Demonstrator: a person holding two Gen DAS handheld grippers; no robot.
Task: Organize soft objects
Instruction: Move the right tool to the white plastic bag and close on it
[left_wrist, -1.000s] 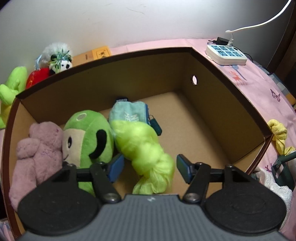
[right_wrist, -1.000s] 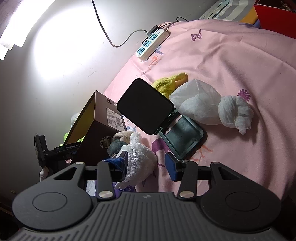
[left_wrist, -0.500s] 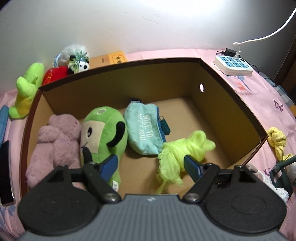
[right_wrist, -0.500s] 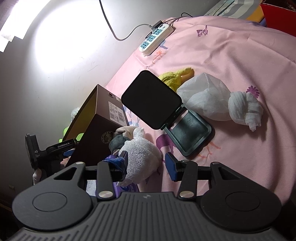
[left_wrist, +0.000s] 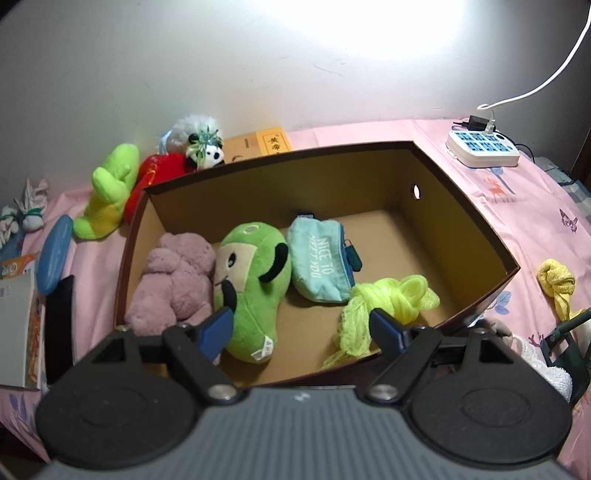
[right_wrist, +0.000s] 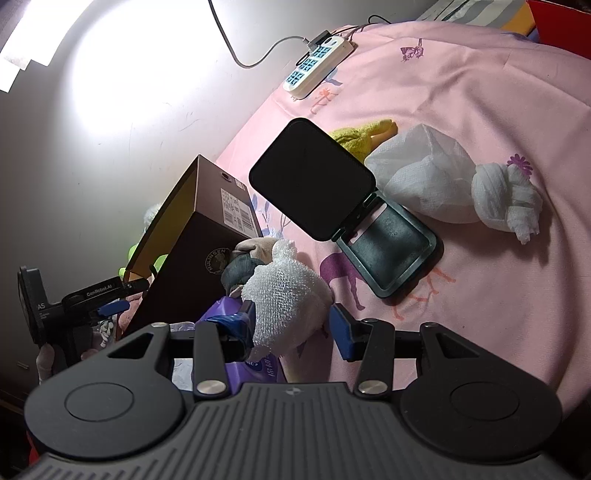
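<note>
A: Pink bedsheet (right_wrist: 461, 92); brown cardboard box (left_wrist: 461, 206) holds the neon-yellow mesh scarf (left_wrist: 384, 299). Left gripper (left_wrist: 301, 326) is opening, empty.

B: Right gripper (right_wrist: 291, 325), spread around the white knitted cloth (right_wrist: 284, 295), might snag the purple packet (right_wrist: 221, 310).

Glare-lit pale wall (left_wrist: 258, 66) behind, perhaps, a pink-sheeted bed (right_wrist: 480, 92).

left gripper (left_wrist: 301, 325) risen clear, fingers opening, neon-yellow mesh bundle (left_wrist: 384, 301) now released beside teal pouch (left_wrist: 321, 269)
</note>
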